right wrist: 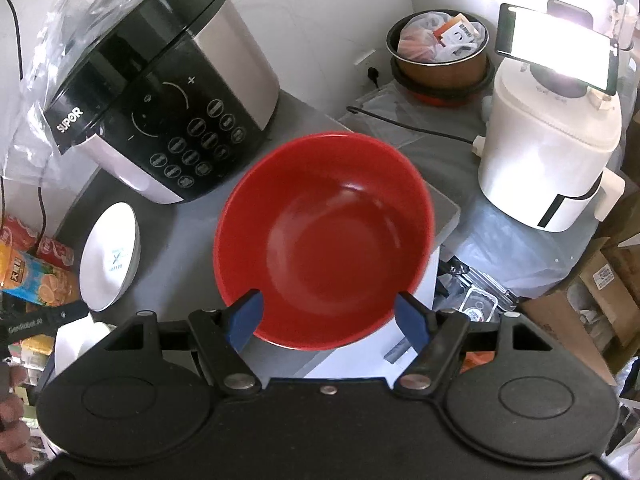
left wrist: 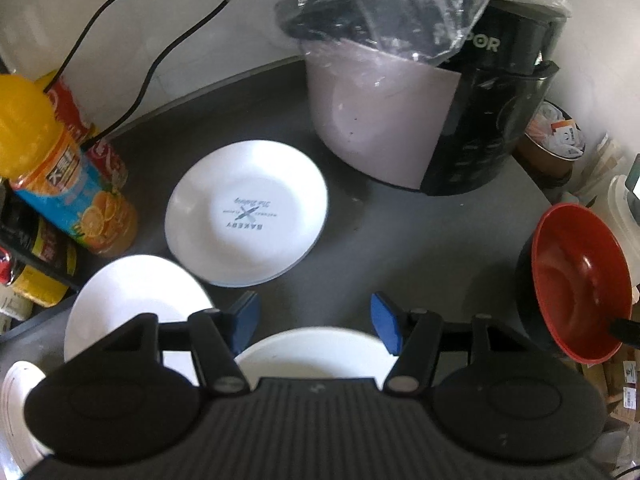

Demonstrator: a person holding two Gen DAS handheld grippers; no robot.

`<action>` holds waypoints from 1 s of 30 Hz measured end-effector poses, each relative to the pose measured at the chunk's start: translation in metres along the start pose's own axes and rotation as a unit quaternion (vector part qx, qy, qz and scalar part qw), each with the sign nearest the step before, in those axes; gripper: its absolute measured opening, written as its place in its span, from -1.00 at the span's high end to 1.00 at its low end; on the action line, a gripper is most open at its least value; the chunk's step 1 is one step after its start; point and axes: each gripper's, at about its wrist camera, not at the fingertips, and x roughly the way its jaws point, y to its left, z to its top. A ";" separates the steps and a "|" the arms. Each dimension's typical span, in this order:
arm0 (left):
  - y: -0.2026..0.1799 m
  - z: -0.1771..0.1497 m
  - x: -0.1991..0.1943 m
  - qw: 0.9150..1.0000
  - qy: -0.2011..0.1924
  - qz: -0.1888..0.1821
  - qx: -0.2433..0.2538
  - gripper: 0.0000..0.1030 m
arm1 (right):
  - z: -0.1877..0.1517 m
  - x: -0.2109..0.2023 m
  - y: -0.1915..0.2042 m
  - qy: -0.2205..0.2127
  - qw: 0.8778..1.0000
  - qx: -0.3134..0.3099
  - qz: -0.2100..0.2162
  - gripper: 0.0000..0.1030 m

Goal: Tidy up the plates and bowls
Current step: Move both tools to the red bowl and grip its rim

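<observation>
Bare counter (left wrist: pixel 420 240) between logo plate (left wrist: pixel 247 212), cooker (left wrist: pixel 400 120) and red bowl (left wrist: pixel 576 284).

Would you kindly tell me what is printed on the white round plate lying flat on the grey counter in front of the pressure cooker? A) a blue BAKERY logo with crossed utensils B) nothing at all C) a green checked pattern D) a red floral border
A: the white round plate on the grey counter carries a blue BAKERY mark with a crossed emblem at its centre, seen upside down in the left wrist view, just ahead of the pressure cooker.
</observation>
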 end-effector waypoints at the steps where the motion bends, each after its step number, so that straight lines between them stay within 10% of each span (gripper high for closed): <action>1: -0.003 0.001 0.000 1.000 0.000 0.000 0.001 -0.17 | 0.001 0.000 -0.003 0.003 1.000 -0.001 0.001 -0.40; 13: -0.029 0.009 0.005 1.000 0.007 0.006 0.013 -0.17 | 0.020 0.036 -0.025 0.052 0.997 -0.056 0.003 -0.31; 22: -0.025 0.009 0.007 1.000 0.012 0.010 0.007 -0.17 | 0.020 0.060 -0.015 0.070 0.991 -0.110 -0.038 0.42; 30: -0.022 0.011 0.012 1.000 0.015 0.009 0.004 -0.17 | 0.020 0.064 0.004 0.083 0.988 -0.128 -0.021 0.51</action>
